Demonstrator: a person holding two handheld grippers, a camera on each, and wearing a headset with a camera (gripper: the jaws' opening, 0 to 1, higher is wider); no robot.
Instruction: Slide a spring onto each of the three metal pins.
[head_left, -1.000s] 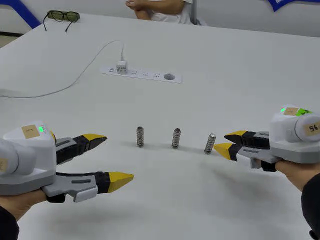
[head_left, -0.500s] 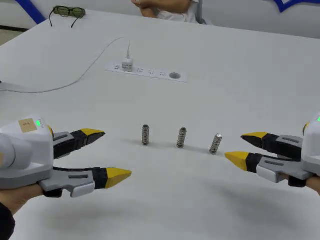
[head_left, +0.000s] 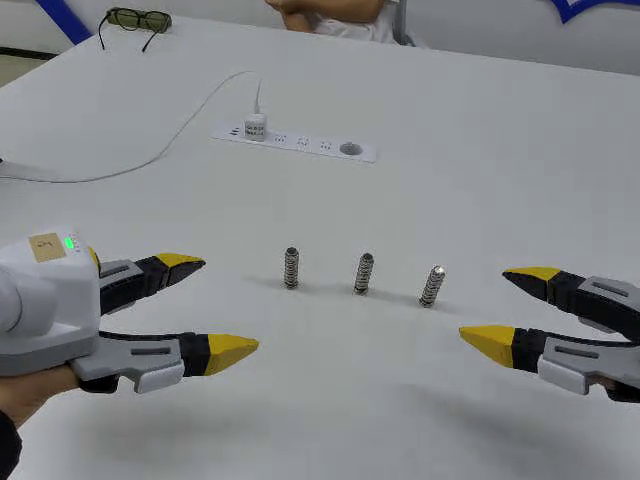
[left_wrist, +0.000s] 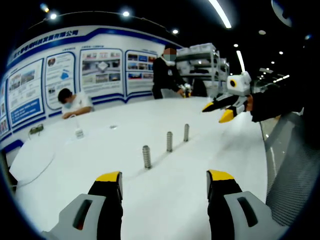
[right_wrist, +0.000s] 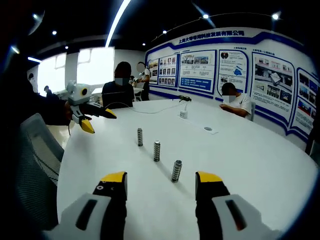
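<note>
Flanking the row of three pins (head_left: 364, 273), springs (head_left: 291, 268) on all, on the surface (head_left: 480, 150): left gripper (head_left: 222, 303), right gripper (head_left: 489, 303), both wide, empty.

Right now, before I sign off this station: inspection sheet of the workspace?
Surface: white table, bare around the work.
Job's things: left pin, middle pin and right pin stand in a row, each with a spring on it; the right pin leans, the others are upright.
Clutter: power strip with a white plug; glasses at the far corner.
Grippers: left claw and right claw are open and empty, one either side of the row, touching nothing.
Cables: white cable runs from the plug towards the table's left edge.
Surroundings: person seated at the far side; poster wall.
</note>
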